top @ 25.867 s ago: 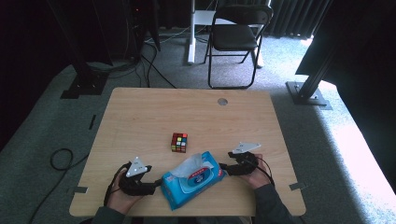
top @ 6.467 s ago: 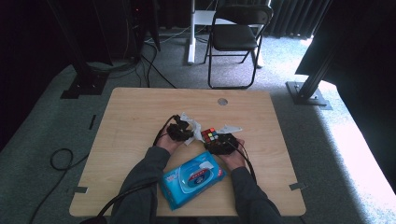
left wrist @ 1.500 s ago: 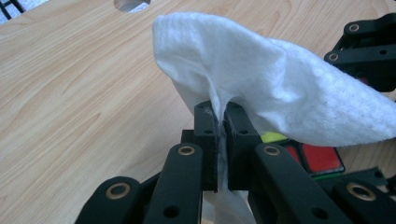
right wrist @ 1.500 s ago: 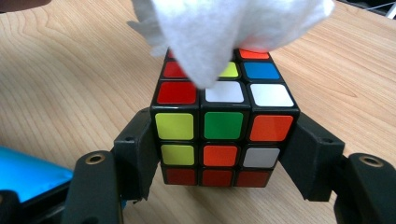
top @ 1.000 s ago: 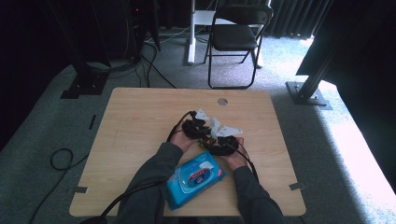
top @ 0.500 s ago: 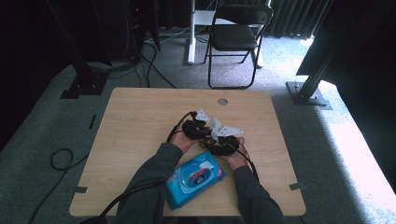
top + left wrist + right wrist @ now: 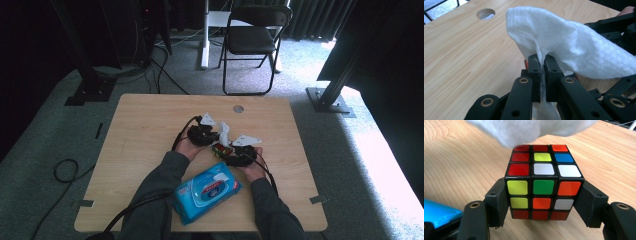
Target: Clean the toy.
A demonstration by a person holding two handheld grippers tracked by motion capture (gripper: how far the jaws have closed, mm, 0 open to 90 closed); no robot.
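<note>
A person is sitting at a wooden table (image 7: 140,140), working with a handheld gripper in each hand. The right gripper (image 7: 543,195) is clamping a colourful puzzle cube (image 7: 543,185) by its two sides, its jaws pressing flat against the cube's left and right faces. The cube is resting near the middle of the table. The left gripper (image 7: 540,67) is pinching a white wipe (image 7: 564,47), jaws together on the cloth, and the wipe is hanging just over the far top edge of the cube, beside it. A blue pack of wipes (image 7: 206,190) is lying on the table just nearer the person than the cube, between the forearms.
</note>
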